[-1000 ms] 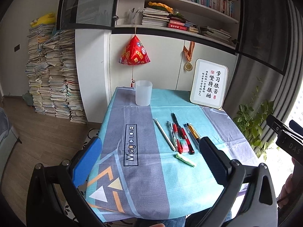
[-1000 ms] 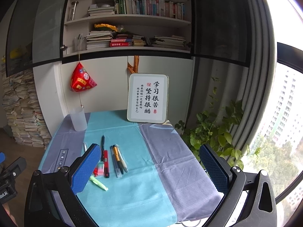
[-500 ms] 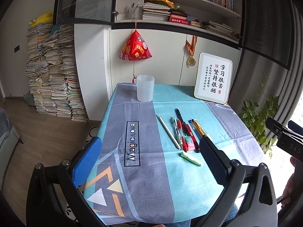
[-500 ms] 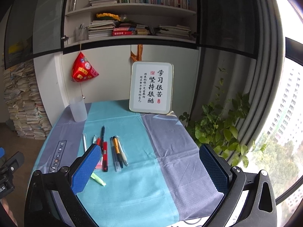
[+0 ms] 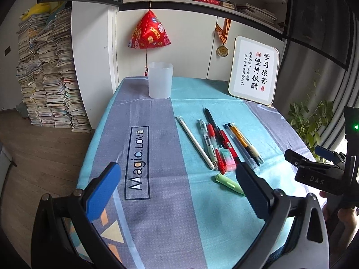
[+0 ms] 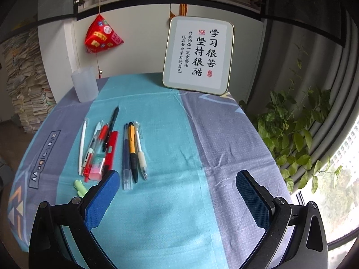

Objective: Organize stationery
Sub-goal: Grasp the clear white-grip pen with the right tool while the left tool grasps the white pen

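Grippers, left [image 5: 177, 186] and right [image 6: 177, 192], had advanced toward the pens [image 6: 107, 148] (jaws spread, nothing held); cup [image 5: 160, 80] stood empty, sorting not begun.

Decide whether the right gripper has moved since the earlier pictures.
Yes. The right gripper has advanced toward the pens; the framed sign looms larger.

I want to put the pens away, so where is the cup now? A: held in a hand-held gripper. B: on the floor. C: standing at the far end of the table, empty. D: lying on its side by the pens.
C: the translucent plastic cup stands upright beyond the pens, with nothing visible inside it.
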`<state>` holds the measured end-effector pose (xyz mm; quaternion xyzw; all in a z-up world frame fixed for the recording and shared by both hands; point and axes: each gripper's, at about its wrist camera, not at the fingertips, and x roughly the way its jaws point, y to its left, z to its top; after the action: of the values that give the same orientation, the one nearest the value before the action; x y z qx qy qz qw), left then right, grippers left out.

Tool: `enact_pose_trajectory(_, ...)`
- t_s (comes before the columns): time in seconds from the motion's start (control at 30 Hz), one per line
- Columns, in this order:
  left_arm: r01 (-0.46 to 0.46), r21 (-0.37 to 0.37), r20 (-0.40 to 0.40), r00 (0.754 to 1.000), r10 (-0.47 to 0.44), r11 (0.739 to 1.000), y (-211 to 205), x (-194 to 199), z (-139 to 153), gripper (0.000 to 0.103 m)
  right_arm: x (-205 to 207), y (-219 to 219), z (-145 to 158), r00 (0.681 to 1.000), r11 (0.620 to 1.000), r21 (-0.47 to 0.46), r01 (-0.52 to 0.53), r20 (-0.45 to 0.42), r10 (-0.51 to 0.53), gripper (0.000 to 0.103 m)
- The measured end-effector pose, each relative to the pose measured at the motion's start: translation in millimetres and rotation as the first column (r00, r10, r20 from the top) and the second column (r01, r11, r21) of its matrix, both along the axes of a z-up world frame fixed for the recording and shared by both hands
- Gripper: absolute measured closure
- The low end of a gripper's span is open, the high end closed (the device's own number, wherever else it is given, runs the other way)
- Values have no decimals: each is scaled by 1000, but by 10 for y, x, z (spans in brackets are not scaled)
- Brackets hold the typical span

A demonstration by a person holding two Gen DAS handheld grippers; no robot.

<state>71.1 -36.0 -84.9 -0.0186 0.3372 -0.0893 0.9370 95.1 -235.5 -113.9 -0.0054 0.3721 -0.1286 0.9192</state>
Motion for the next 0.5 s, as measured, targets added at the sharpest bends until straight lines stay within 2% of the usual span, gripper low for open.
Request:
enact_pose_trajectory(0.17,-4,-2,-40,999,4,1000,-7,252,-183,1,219,-52,-159,999,1000,4,-29,-39,29,0)
enact_pose_trajectory(0.33,-4,16,-66,998,5,1000,-52,459,-307,1,484,-53,-345,993,997,-62,-46,-108,40,0)
enact_pose_trajectory(0.5,10,13,-93,996,-9,1000,-94,597,-421,1,626,-55,-448,985,994,-51,-97,-146,89,0)
